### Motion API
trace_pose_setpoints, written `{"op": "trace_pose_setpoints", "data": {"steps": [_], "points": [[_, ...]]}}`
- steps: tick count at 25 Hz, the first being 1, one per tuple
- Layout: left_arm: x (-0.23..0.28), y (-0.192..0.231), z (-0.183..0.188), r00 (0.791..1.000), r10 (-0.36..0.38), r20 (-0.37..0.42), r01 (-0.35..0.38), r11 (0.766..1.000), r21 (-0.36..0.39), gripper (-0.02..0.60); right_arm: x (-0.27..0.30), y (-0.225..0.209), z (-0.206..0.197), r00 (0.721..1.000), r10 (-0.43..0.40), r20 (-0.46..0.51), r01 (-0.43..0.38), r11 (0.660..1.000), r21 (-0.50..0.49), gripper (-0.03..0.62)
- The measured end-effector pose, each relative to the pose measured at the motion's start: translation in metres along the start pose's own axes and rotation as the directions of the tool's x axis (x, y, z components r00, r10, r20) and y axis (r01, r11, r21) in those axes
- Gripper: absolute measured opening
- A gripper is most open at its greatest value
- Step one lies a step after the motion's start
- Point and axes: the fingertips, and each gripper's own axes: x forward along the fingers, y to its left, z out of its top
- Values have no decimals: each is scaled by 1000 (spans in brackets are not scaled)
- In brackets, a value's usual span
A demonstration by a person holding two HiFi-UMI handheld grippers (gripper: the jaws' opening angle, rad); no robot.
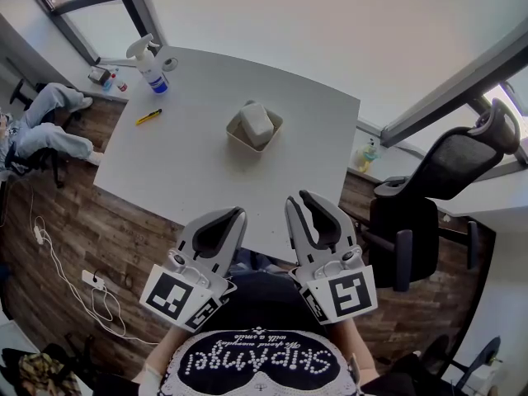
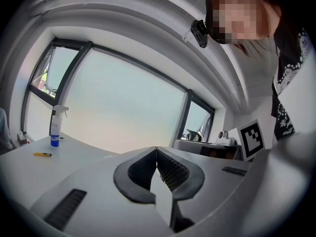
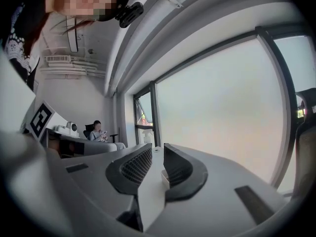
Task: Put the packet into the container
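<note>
Pale grey packet (image 1: 256,123) sits in the beige square container (image 1: 238,136) mid-frame on the white table (image 1: 198,172) — well apart from both grippers. Left gripper (image 1: 239,213) has its fingers pressed together, right gripper (image 1: 298,196) has them slightly spread — nothing between.

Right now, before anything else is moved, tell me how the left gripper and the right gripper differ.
The left gripper has its jaw tips touching; the right gripper has its jaws narrowly apart. In the head view the right gripper reaches slightly further over the table than the left gripper. Both are empty, carry a marker cube and point across the table.
</note>
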Motion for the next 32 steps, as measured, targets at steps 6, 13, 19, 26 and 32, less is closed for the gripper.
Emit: {"op": "trace_pose_setpoints", "data": {"steps": [6, 13, 19, 26, 32], "points": [[-3, -1, 1, 1000, -2, 4, 2, 1000, 0, 8, -6, 5, -5, 1000, 13, -9, -13, 1000, -3, 54], [-7, -2, -2, 1000, -7, -2, 7, 1000, 3, 8, -13, 12, -18, 999, 22, -38, -21, 1000, 23, 48], [-10, -3, -3, 1000, -12, -4, 12, 1000, 2, 8, -17, 18, -24, 998, 28, -51, -27, 999, 32, 43], [-15, -6, -7, 1000, -22, -7, 22, 1000, 2, 8, -19, 21, -30, 998, 17, -68, -16, 1000, 21, 32], [-20, -8, -13, 999, -28, -22, 29, 999, 24, 8, -23, 27, -36, 996, 20, -89, -19, 1000, 4, 23]]}}
